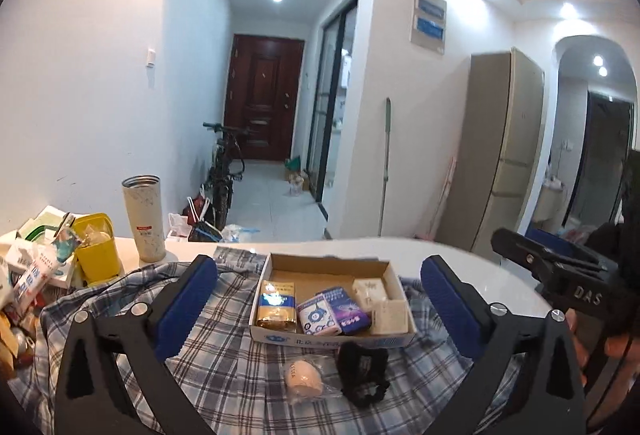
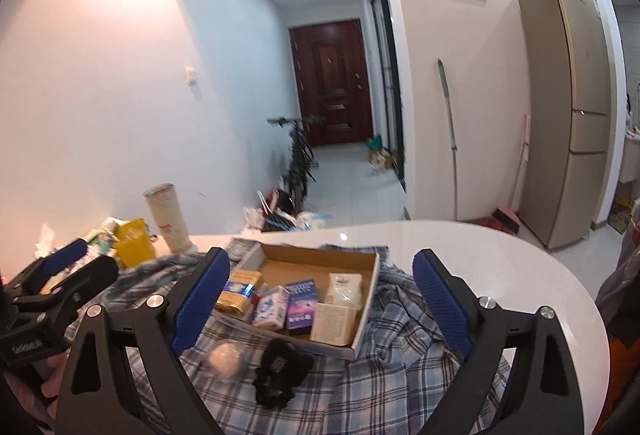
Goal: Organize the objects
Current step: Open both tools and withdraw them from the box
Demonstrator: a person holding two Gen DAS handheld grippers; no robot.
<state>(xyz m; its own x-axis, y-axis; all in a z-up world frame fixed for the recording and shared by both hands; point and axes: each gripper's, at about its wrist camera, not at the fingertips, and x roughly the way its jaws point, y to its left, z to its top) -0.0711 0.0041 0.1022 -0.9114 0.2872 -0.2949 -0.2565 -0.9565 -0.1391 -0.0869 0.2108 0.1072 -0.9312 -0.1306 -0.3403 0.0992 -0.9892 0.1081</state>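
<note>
A: How do the jaws stand?

B: The left gripper has its jaws released and spread wide, nothing between the blue pads. The right gripper is the same: jaws apart and empty. Both hang above the near edge of the worktop, pointing slightly down.

A: What lies just ahead of them?

B: A shallow cardboard box, open at the top, resting on a blue-and-white plaid cloth. Along its near wall sit a gold packet, a white-and-blue carton, a purple box and two pale boxes. The far half of the box is bare cardboard.

A: Anything outside the box?

B: On the cloth, just in front of it, a black scrunchie and, beside that, a pale egg-shaped thing in clear wrap. Neither touches the jaws.

A: And further out?

B: To the left, a yellow tub amid a pile of packets, and a tall white tumbler on the worktop. In the left view the right gripper's body shows at the right edge, with a hand on it. Beyond the worktop, a hallway with a bicycle and a dark red door.
</note>
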